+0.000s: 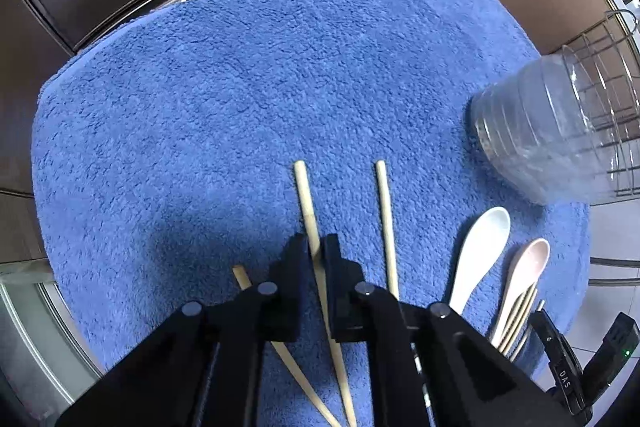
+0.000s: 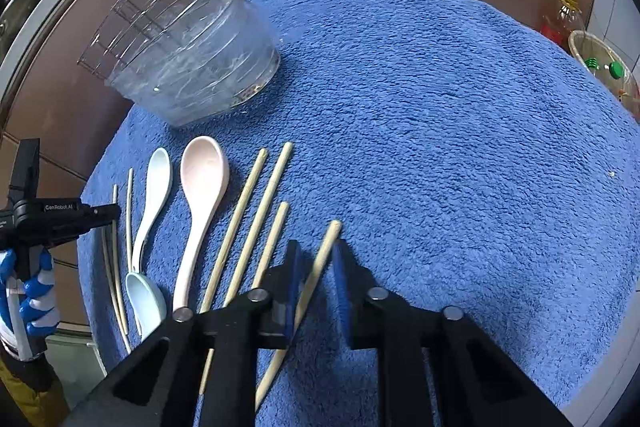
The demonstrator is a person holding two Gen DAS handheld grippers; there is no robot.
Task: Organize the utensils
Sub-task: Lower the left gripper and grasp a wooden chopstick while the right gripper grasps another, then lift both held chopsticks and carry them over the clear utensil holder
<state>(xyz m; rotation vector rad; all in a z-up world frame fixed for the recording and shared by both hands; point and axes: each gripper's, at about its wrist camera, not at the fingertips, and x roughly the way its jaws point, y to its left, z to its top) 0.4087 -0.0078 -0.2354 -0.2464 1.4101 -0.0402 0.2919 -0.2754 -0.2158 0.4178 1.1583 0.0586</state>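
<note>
On the blue towel [image 1: 280,75], the clear container [image 1: 552,135] stands to the right of the left tongs [image 1: 316,251] and to the left of the right tongs [image 2: 316,259]. Each tongs is closed on one chopstick [image 1: 306,203] [image 2: 320,259], whose long axis points away from the camera.

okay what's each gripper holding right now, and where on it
The left gripper pinches one chopstick partway along its length. The right gripper pinches another chopstick near its upper end.
</note>
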